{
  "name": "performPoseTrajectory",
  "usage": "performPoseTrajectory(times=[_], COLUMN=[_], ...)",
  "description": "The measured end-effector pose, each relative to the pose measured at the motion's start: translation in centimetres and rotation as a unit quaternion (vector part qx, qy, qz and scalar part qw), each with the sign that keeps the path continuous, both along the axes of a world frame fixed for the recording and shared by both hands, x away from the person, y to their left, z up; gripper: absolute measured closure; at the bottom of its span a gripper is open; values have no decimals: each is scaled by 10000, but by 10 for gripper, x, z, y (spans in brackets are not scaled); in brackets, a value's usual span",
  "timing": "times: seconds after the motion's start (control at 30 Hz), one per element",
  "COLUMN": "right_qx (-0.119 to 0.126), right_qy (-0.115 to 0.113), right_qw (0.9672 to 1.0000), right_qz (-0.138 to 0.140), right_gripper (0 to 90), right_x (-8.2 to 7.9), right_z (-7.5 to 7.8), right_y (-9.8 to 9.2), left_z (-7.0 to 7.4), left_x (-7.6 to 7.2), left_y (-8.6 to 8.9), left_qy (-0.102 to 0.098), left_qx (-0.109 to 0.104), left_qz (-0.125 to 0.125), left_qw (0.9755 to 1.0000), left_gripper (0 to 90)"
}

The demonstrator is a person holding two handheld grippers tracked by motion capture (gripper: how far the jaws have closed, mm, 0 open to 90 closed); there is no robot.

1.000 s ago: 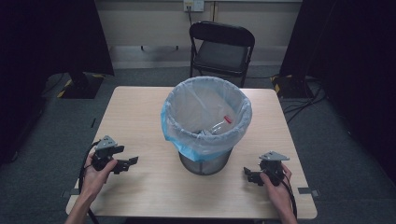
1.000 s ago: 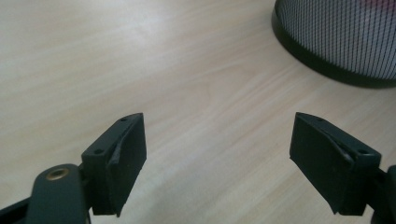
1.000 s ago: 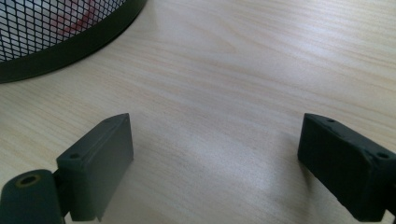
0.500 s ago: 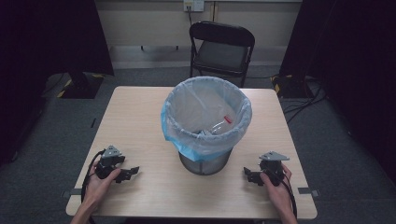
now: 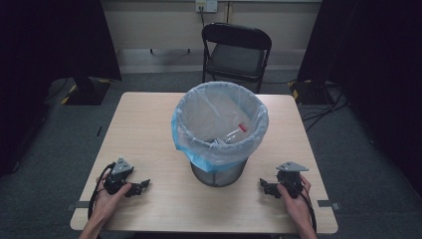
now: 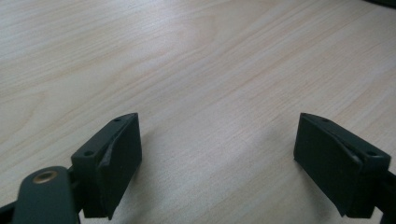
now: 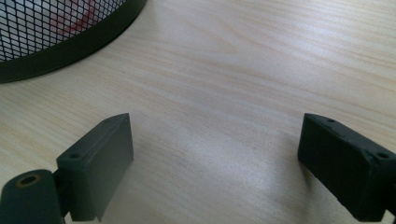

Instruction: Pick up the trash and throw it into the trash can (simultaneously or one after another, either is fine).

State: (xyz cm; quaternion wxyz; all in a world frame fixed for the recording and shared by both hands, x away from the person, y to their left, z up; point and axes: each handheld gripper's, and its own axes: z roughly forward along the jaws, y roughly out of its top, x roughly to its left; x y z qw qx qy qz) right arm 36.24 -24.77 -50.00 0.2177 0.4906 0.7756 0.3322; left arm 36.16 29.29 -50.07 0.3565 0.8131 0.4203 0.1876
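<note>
My left gripper (image 5: 142, 186), lowered to the pale wooden table (image 5: 149, 124), jaws just widened and empty like my right gripper's (image 5: 264, 185), flanked the light, crushable black mesh wastebasket (image 5: 218, 172), best gripped by its stiff rim.

My left gripper (image 5: 141, 186) and right gripper (image 5: 264, 185) are black, each topped with a grey three-cornered plate. Black cables trail from both. My forearms are bare.
</note>
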Motion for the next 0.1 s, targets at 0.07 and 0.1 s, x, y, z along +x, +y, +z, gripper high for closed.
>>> performPoseTrajectory(times=[0.07, 0.1], right_qx=[1, -4], right_qy=[-14, -9], right_qw=[10000, 10000], right_qz=[13, 4], right_gripper=[95, 95], right_x=[0, 0], right_z=[0, 0], right_y=[0, 0], left_z=[0, 0], left_x=[-1, -1], left_y=[-1, -1], left_qy=[2, 3], left_qx=[-14, -17], left_qz=[72, 80], left_qw=[10000, 10000], left_gripper=[146, 146])
